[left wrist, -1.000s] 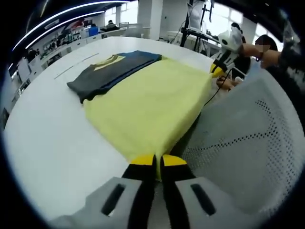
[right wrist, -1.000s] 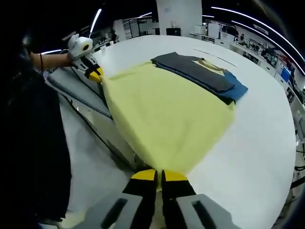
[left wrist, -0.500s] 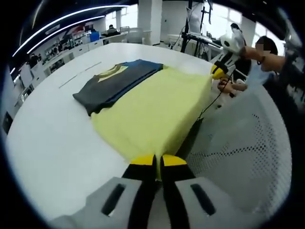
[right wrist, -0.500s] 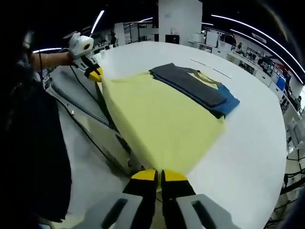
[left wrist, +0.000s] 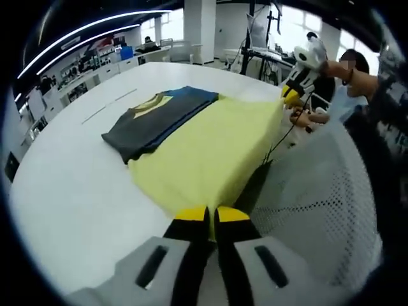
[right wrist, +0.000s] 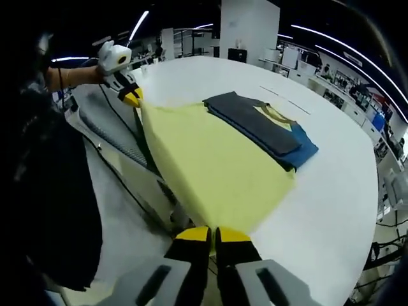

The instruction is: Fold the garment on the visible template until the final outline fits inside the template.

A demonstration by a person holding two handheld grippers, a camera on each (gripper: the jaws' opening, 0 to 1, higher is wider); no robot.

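A garment lies on the white round table. Its yellow part is stretched toward me, and its folded dark grey and blue part rests flat farther back. My left gripper is shut on one near corner of the yellow hem. The right gripper shows at the upper right, clamped on the other corner. In the right gripper view, the yellow cloth runs to my right gripper, shut on its corner. The left gripper holds the far corner. The hem spans taut between them, past the table edge.
A white mesh chair stands beside the table edge under the stretched hem, also seen as a grey mesh surface. A person's arm holds the far gripper. Thin line marks cross the table behind the garment.
Both views have drawn back from the table with the yellow hem still clamped. The garment looks smaller and farther, and the hem stays stretched between the grippers.
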